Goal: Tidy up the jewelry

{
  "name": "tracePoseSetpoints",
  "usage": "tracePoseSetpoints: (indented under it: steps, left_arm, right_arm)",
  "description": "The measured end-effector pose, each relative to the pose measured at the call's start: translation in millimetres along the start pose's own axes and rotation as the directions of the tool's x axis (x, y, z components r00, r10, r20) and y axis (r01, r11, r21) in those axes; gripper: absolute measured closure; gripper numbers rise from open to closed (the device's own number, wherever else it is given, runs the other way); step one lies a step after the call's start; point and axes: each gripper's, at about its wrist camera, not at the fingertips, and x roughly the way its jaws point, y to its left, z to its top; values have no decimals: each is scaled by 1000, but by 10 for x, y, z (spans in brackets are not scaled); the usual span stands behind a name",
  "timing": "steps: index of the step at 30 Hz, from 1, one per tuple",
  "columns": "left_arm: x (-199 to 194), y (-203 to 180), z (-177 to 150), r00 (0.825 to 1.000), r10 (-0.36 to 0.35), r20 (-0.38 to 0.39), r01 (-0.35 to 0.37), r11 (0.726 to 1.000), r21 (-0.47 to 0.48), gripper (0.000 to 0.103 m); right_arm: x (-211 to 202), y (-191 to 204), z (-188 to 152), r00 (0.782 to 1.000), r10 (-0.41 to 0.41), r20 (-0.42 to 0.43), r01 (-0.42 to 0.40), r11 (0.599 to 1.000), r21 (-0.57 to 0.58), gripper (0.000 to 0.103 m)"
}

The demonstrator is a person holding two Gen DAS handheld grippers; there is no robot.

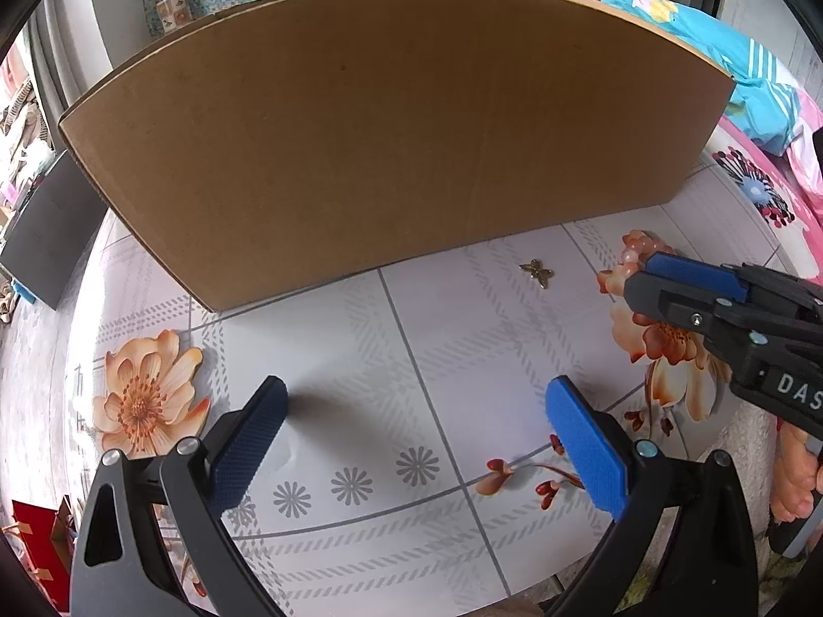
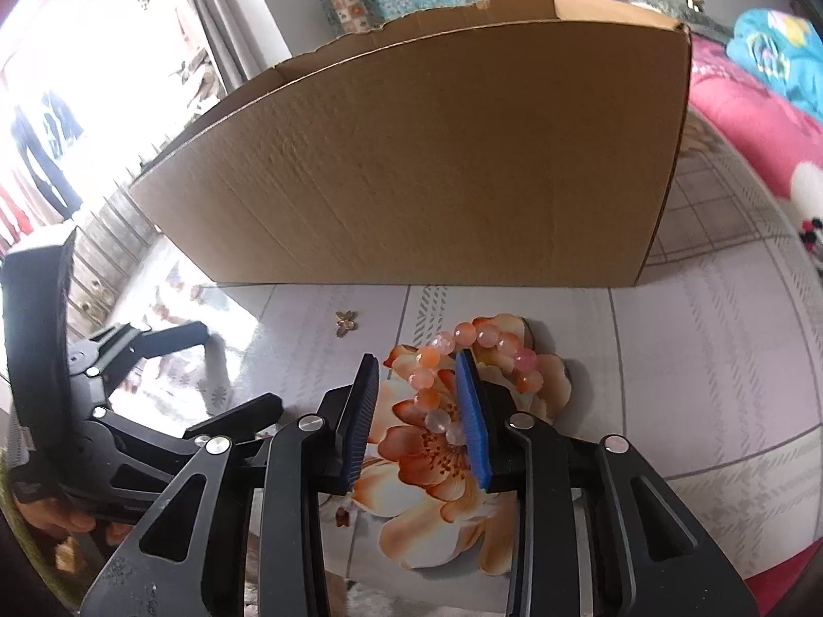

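A bracelet of pink and orange beads [image 2: 465, 333] lies in a ring on the flowered tablecloth, just in front of a cardboard box [image 2: 437, 154]. My right gripper [image 2: 417, 360] is down over it. The ring's left side runs between the blue pads, the right pad stands inside the ring against the beads, and a gap shows at the left pad. In the left wrist view the right gripper [image 1: 643, 275] comes in from the right, with a few beads [image 1: 630, 256] at its tip. A small gold butterfly brooch [image 1: 537, 272] [image 2: 347, 323] lies left of the bracelet. My left gripper [image 1: 416, 385] [image 2: 239, 367] hovers wide open, holding nothing.
The tall cardboard box [image 1: 386, 128] walls off the far side of the table. Bedding in pink and turquoise [image 2: 761, 118] lies to the right. A dark flat object [image 1: 51, 236] sits off the table's left edge. A person's hand [image 1: 794, 483] holds the right gripper's handle.
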Motion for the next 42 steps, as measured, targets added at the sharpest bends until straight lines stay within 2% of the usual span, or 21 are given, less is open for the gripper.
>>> tracePoseSetpoints:
  steps: [3,5,8,16,24,29,34,37,39,42]
  left_arm:
    - [20,-1,35,1000,-1,-6,1,1000,2,4]
    - [32,-6,58,1000,-2,-9,2,1000,2,4]
    - [52,-11,82,1000,-2,-12,2,1000,1,4]
    - [81,-11,142,999,-4,-39,4,1000,-1,4]
    - [75,-7,143,1000,-5,10,5,1000,-3,4]
    - [62,-18,93,998,-1,69,1,1000,-4,4]
    - [65,-30,115,997,-21,71,19,999,28,4]
    - [-29,-88,74,989,-48,141,40,997,63,7]
    - [-114,-175,54,978,-69,196,49,993,103,12]
    - [-135,-269,67,971,-105,213,78,988,132,21]
  right_arm:
    - [2,22,2,999,-42,1,42,999,-31,81]
    - [9,39,7,997,-75,3,75,996,-52,88]
    - [11,-8,25,996,-89,-4,89,995,-49,95]
    - [-37,-446,70,996,84,-38,-79,989,121,96]
    - [-135,-683,-28,991,131,-2,-128,972,198,96]
    - [-182,-851,-140,983,174,49,-181,937,298,96]
    - [-265,-872,-190,990,129,63,-141,951,276,96]
    - [-282,-829,-150,994,100,38,-107,964,244,96]
    - [-294,-797,-136,996,83,20,-86,972,218,96]
    - [-307,-781,-125,998,63,8,-63,981,183,96]
